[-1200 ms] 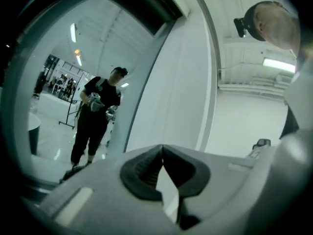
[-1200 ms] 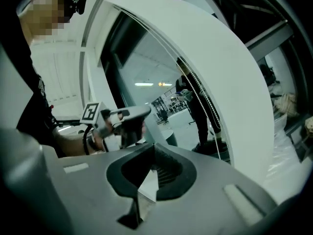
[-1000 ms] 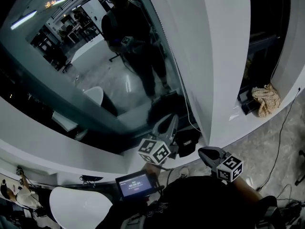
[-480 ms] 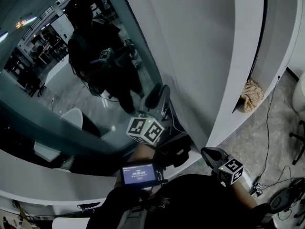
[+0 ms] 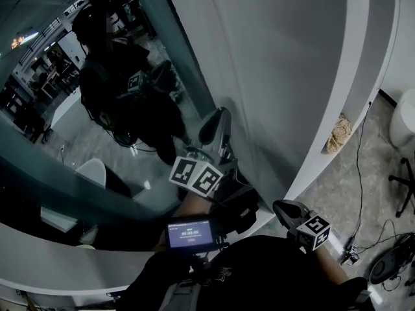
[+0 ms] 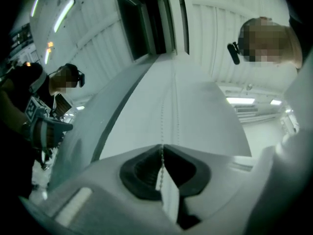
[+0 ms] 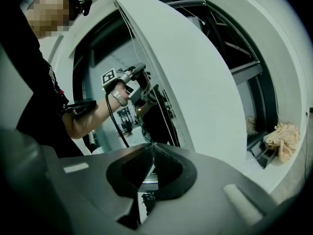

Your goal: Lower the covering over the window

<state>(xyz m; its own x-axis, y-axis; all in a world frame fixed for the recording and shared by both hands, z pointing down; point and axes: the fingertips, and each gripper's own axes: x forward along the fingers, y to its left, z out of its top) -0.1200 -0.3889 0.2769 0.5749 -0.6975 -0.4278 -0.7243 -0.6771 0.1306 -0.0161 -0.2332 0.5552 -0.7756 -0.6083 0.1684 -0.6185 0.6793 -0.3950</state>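
Between the tips of the left tool (image 6: 162, 146) runs a thin bead chain (image 6: 162, 123). The jaws have just been closing and now pinch it, with the chain rising straight from the pinch. This tool is raised and tilted upward, close to the window glass (image 5: 78, 141). The chain hangs against a white wall panel (image 5: 285, 76) just beside the glass. Whether any of the covering itself is in view I cannot tell.

The right tool (image 7: 153, 144) sits lower and further right, its jaws pressed together with nothing visible between them. It points toward the same white panel. The dark glass reflects the person (image 5: 123, 89) holding a marker cube. A small lit screen (image 5: 189, 233) sits at the person's chest. Farther right, a crumpled cloth (image 5: 338, 133) lies on a ledge, and cables (image 5: 358, 173) trail over the floor.
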